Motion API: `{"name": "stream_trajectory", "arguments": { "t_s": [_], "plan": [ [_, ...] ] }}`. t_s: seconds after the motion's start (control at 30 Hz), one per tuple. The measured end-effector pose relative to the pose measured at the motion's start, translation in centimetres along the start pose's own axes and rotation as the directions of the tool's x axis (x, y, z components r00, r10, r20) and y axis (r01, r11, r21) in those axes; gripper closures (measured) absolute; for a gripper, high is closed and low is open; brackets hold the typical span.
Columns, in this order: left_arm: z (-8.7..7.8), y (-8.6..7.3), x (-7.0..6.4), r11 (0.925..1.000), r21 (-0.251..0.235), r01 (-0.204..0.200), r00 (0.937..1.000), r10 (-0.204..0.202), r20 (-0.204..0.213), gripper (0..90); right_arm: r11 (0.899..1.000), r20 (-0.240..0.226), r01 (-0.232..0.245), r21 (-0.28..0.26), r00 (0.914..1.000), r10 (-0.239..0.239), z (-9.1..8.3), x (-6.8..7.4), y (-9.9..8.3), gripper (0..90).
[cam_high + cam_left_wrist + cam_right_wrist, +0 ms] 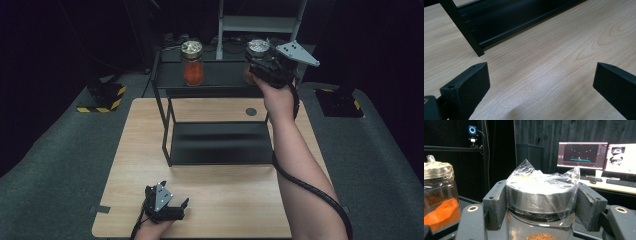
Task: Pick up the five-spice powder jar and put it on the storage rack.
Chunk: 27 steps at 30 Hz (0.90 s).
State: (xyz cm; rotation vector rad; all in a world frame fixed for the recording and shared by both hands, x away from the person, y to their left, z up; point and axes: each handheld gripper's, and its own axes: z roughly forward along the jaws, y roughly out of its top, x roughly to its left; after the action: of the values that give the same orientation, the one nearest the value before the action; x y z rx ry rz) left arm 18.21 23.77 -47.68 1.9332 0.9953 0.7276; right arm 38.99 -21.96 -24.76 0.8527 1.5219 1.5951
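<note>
Up on the shelf (215,75), right tool (541,202) pinching silver jar lid (541,192), left tool (541,87) spread.

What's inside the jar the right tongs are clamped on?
Brownish powder shows through the glass below the lid of the jar held by the right tongs. Its fill level is cut off; crinkled plastic wrap covers the lid top.

Site: recording lab | Evidence: black-curtained walls, two monitors (582,155) with keyboards (621,182), mounted camera (472,131), hazard-taped stand bases (102,97) on grey carpet (60,165).
</note>
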Motion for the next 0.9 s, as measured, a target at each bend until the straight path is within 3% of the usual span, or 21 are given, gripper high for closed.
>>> {"name": "stream_trajectory", "arguments": {
  "t_s": [0.17,0.47,0.9],
  "plan": [
    [0.0,0.0,0.0,1.0,0.0,0.001,1.0,-0.001,0.002,1.1,1.0,0.005,-0.004,0.013,1.0,0.004,-0.2,0.1,0.3,28.9],
    [0.0,0.0,0.0,1.0,0.001,-0.003,1.0,0.003,0.001,1.1,1.0,0.024,-0.011,0.013,0.9997,0.011,-0.7,0.7,0.2,0.0],
    [0.0,0.1,-0.1,1.0,0.003,-0.004,1.0,0.004,-0.002,1.1,1.0,0.001,-0.023,-0.013,0.9997,0.023,-3.0,1.4,0.3,0.0]
  ]
}}
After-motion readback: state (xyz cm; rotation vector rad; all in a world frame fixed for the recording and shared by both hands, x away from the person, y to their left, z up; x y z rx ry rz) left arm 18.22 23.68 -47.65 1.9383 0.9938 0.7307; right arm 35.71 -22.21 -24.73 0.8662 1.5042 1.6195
